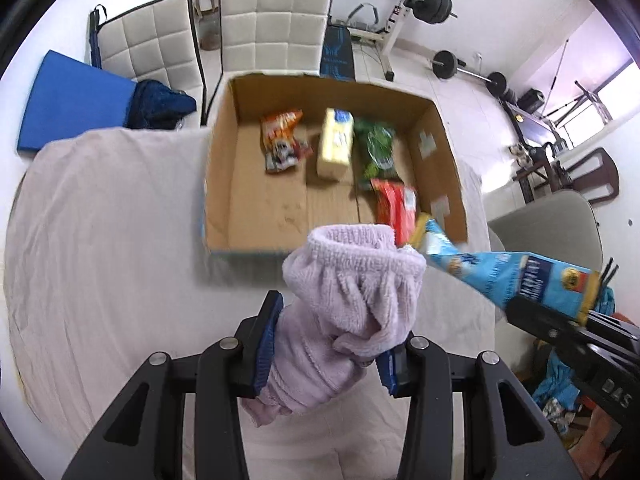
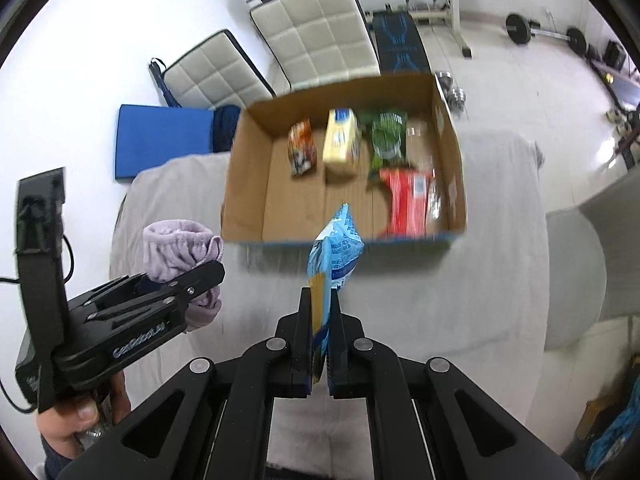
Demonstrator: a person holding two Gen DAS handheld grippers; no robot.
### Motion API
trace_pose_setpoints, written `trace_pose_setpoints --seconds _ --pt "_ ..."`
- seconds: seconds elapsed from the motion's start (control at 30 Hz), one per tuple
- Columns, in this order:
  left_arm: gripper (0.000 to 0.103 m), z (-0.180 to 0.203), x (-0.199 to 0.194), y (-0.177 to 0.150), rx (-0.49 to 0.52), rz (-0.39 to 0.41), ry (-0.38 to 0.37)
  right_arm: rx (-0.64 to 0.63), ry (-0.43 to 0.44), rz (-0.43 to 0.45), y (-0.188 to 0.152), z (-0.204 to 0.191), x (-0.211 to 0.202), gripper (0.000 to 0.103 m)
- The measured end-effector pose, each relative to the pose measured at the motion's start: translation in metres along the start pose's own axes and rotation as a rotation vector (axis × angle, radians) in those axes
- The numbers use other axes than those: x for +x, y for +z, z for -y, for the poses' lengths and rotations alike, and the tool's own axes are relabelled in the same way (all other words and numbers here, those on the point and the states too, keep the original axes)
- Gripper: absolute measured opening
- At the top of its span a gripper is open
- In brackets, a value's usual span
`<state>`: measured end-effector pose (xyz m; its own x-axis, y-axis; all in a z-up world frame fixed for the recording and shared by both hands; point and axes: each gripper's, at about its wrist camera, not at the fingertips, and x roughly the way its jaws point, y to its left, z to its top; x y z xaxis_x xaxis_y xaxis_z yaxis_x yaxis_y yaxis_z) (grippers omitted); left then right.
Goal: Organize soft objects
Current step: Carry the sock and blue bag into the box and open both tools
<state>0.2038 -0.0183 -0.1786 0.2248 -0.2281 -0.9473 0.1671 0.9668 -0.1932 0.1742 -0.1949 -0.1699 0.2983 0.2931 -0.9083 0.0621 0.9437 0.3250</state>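
My left gripper (image 1: 332, 344) is shut on a folded lilac towel (image 1: 352, 296), held above the cloth-covered table just in front of the cardboard box (image 1: 224, 184). It also shows in the right wrist view (image 2: 176, 276) with the towel (image 2: 176, 248). My right gripper (image 2: 322, 320) is shut on a light-blue snack packet (image 2: 336, 252), held upright in front of the box (image 2: 248, 184). The packet also shows in the left wrist view (image 1: 508, 276). In the box lie an orange snack bag (image 1: 280, 140), a yellow pack (image 1: 336, 140), a green bag (image 1: 376, 148) and a red packet (image 1: 396, 208).
The table is covered by a pale pink cloth (image 1: 104, 240). Two white padded chairs (image 1: 276, 20) stand behind it, with a blue mat (image 1: 72, 100) at the left. Weights and a bench (image 1: 400, 20) fill the room beyond. A grey chair (image 1: 548, 228) stands at the right.
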Motion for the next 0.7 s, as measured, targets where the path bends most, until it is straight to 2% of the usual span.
trace_pose_setpoints --seconds 0.1,0.2,0.37,0.57,0.7 --pt "0.039 -0.008 0.014 0.027 -0.012 -0.025 0.005 -0.015 -0.024 0.022 0.024 -0.008 0.009 0.005" --pt "0.039 -0.020 0.037 0.053 -0.035 -0.077 0.006 -0.021 -0.061 0.009 0.048 -0.013 0.037 0.005" --pt "0.039 -0.036 0.079 0.083 -0.071 -0.152 0.029 -0.017 -0.061 -0.083 0.071 -0.014 0.095 0.005" --pt "0.039 -0.046 0.113 0.098 -0.086 -0.222 0.037 -0.018 0.015 -0.177 0.079 -0.019 0.146 0.005" --pt "0.039 -0.049 0.129 0.104 -0.092 -0.252 0.044 0.003 0.115 -0.274 0.087 -0.010 0.180 0.005"
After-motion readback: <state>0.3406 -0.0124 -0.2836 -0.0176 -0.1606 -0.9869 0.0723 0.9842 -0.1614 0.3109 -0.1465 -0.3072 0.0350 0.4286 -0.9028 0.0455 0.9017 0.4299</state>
